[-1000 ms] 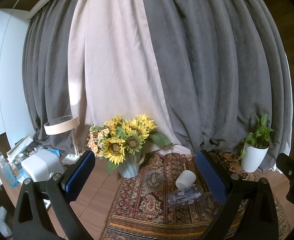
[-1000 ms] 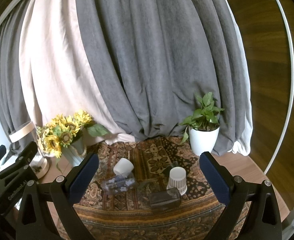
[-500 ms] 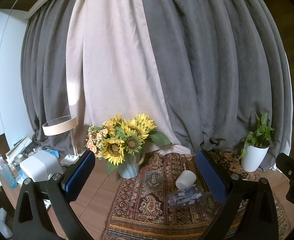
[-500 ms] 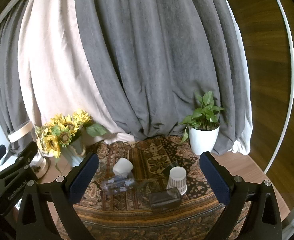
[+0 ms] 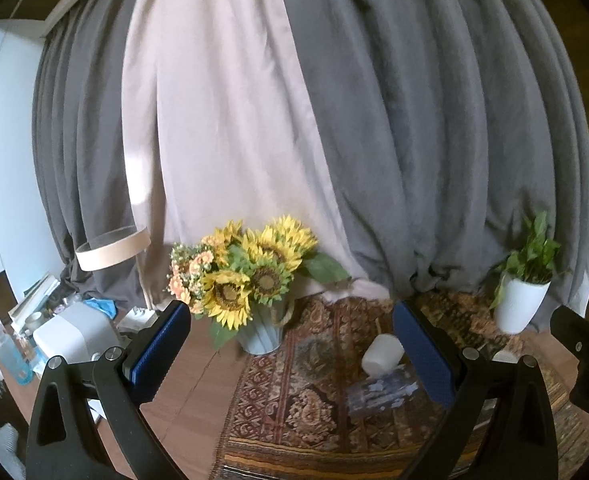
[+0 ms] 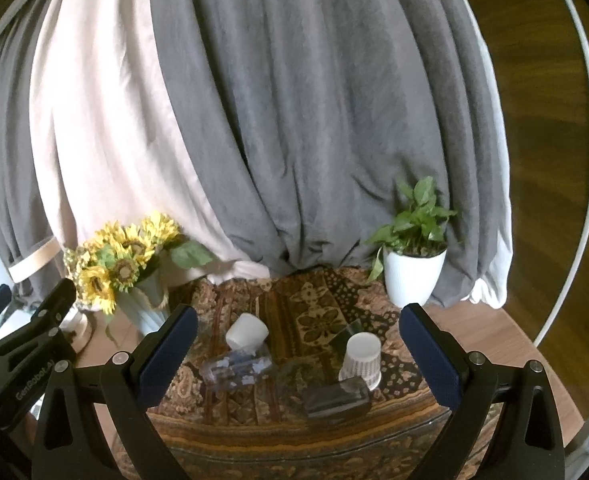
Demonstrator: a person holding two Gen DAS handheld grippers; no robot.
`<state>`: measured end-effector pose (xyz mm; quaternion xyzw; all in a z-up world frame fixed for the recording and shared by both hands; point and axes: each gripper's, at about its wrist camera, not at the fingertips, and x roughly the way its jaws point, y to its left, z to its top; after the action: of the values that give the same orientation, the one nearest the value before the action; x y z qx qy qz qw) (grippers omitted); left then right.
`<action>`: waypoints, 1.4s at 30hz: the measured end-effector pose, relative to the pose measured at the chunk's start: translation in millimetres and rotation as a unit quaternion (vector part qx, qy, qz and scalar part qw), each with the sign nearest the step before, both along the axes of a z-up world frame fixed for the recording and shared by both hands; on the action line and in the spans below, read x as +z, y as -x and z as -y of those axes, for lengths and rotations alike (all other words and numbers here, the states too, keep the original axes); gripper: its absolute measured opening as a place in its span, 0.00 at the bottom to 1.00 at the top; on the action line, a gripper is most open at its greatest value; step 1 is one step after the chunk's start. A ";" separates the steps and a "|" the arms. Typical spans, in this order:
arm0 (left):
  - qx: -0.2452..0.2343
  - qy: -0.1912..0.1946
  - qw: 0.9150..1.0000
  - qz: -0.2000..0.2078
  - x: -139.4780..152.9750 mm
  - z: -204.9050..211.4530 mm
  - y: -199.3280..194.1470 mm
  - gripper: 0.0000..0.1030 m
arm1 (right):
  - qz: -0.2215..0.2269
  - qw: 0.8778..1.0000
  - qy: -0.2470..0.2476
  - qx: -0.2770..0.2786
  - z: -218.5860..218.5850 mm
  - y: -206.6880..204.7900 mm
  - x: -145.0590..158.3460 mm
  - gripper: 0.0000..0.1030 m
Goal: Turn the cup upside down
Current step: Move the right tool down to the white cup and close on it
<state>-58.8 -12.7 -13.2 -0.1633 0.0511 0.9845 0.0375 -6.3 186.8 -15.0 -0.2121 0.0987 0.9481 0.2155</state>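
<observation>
A white cup lies tilted on its side on the patterned rug, resting on a clear box; it also shows in the left wrist view. A second, patterned paper cup stands upside down to its right, behind a dark clear container. My right gripper is open and empty, held above the rug's front. My left gripper is open and empty, left of the white cup.
A sunflower vase stands at the rug's left edge, a potted plant at the back right. Curtains hang behind. A white appliance and bottles sit far left. The left gripper's body shows in the right view.
Both views have shifted only slightly; the left view has tilted a little. The cups and boxes have not moved and both grippers stay open.
</observation>
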 end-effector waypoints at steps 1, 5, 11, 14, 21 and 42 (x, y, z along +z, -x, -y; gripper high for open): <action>0.001 0.006 1.000 0.011 -4.3 1.3 7.8 1.00 | 0.005 1.000 0.004 0.003 -0.2 4.7 -2.4 0.98; -0.003 0.010 0.999 0.033 -15.6 7.0 27.8 1.00 | 0.034 0.999 0.030 0.030 -0.2 34.8 -14.5 0.98; 0.014 0.025 0.999 0.041 -31.0 15.7 58.3 1.00 | 0.069 0.993 0.057 0.073 2.8 87.3 -33.4 0.98; 0.022 0.018 0.998 0.051 -38.9 20.0 77.6 1.00 | 0.090 0.989 0.071 0.097 5.1 119.7 -45.5 0.98; 0.017 0.010 0.994 0.109 -68.1 22.3 126.3 1.00 | 0.141 0.977 0.102 0.126 0.6 180.8 -74.6 0.98; 0.012 0.032 0.979 0.203 -137.9 1.9 213.8 1.00 | 0.271 0.913 0.292 0.089 -42.3 305.2 -179.0 0.83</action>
<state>-272.5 -14.6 -151.0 -0.3614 0.0717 0.9292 0.0302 -311.5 229.1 -194.0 -0.5221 0.2900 0.7984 0.0769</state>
